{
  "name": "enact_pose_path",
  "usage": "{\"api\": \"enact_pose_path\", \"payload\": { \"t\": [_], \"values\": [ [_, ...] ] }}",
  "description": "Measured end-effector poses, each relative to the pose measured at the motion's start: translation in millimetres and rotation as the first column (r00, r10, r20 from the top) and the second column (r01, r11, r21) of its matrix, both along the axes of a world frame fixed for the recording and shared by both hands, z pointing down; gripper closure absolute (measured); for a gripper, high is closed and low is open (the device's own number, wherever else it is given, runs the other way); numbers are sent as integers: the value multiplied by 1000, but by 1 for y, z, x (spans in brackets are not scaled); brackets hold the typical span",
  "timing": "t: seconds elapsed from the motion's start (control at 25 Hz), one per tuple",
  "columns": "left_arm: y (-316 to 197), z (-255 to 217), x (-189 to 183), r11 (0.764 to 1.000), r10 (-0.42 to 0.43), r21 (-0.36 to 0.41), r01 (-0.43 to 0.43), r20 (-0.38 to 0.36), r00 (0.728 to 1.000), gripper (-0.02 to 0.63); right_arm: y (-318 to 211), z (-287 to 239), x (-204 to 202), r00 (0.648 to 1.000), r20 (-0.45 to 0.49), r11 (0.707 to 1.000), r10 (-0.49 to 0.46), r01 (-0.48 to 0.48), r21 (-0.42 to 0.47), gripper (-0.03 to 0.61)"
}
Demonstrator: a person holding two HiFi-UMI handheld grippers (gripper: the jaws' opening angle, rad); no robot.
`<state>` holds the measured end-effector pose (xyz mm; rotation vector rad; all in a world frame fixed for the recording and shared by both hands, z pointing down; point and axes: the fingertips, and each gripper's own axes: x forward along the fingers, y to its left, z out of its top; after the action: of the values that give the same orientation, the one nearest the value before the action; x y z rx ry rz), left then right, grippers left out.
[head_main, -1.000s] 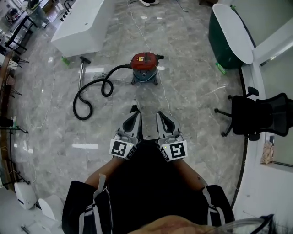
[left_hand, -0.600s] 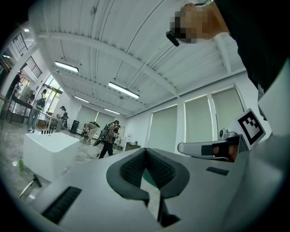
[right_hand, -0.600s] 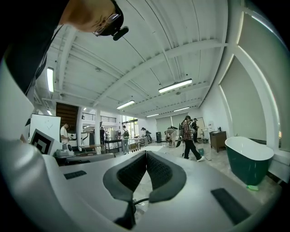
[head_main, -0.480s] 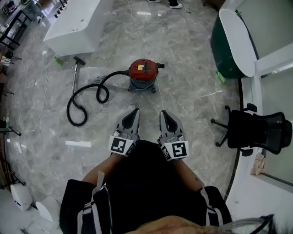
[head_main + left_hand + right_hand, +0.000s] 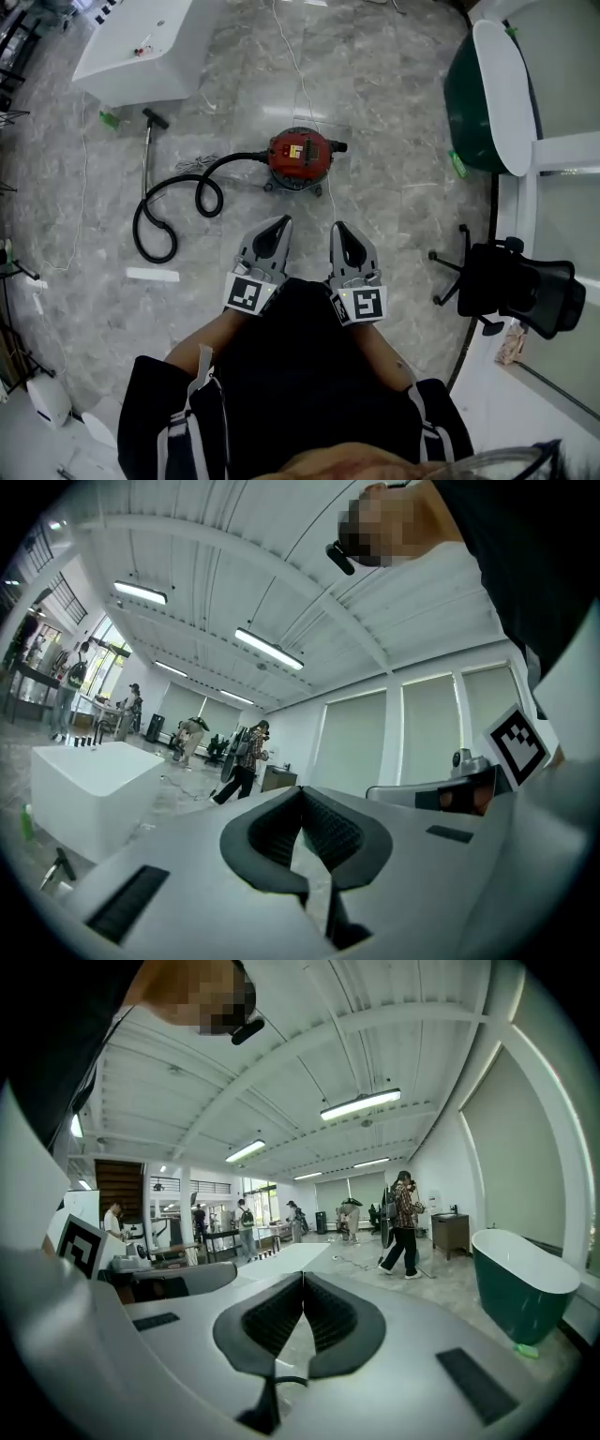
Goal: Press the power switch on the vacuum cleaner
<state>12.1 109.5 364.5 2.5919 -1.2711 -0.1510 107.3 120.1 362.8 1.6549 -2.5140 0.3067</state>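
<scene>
A red-topped vacuum cleaner point(image 5: 300, 158) stands on the grey marble floor ahead of me, with a small yellow and white panel on its lid. Its black hose point(image 5: 178, 204) loops to the left and ends in a metal wand point(image 5: 147, 155). My left gripper point(image 5: 281, 223) and right gripper point(image 5: 337, 229) are held side by side close to my body, short of the vacuum. Both are shut with nothing between the jaws. In the left gripper view the left gripper point(image 5: 302, 791) points at the room, and so does the right gripper point(image 5: 303, 1279) in its own view.
A white bathtub point(image 5: 141, 47) stands at the far left, a dark green one point(image 5: 487, 94) at the far right. A black office chair point(image 5: 511, 291) sits to my right. A white cable point(image 5: 305, 84) runs from the vacuum away across the floor. People stand far off.
I have walked closer to the vacuum, which now sits lower and nearer in the head view. Both grippers stay shut and level in front of me.
</scene>
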Motion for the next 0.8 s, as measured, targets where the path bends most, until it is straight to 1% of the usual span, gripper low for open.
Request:
{"api": "enact_pose_path", "payload": {
  "t": [0.08,0.12,0.24,0.32,0.44,0.56,0.68,0.8],
  "values": [
    [-26,0,-6,999,-14,-33,13,-10,1000,595,-23,5,-1,1000,-17,1000,11,-12,-18,561],
    [-36,0,-8,999,-14,-36,13,-16,1000,595,-34,6,-2,1000,-18,1000,15,-15,-24,561],
    [-57,1,-9,1000,3,1,-3,-1,1000,595,-66,3,-9,999,26,999,24,-24,-32,561],
    [-70,3,-10,1000,-12,0,12,6,1000,595,-84,-2,-15,998,58,1000,11,-9,-25,561],
    [-85,7,-12,999,-42,-10,42,16,999,595,-103,5,-24,998,44,999,-40,41,-21,561],
    [-98,15,-13,996,-82,-24,83,36,996,595,-117,29,-31,993,-30,993,-116,115,-39,561],
    [-106,18,-11,991,-123,-48,125,42,992,595,-127,56,-32,979,-59,976,-195,188,-114,561],
    [-124,23,-15,980,-170,-93,175,64,983,595,-154,78,-33,964,-99,957,-249,229,-177,561]
  ]
}}
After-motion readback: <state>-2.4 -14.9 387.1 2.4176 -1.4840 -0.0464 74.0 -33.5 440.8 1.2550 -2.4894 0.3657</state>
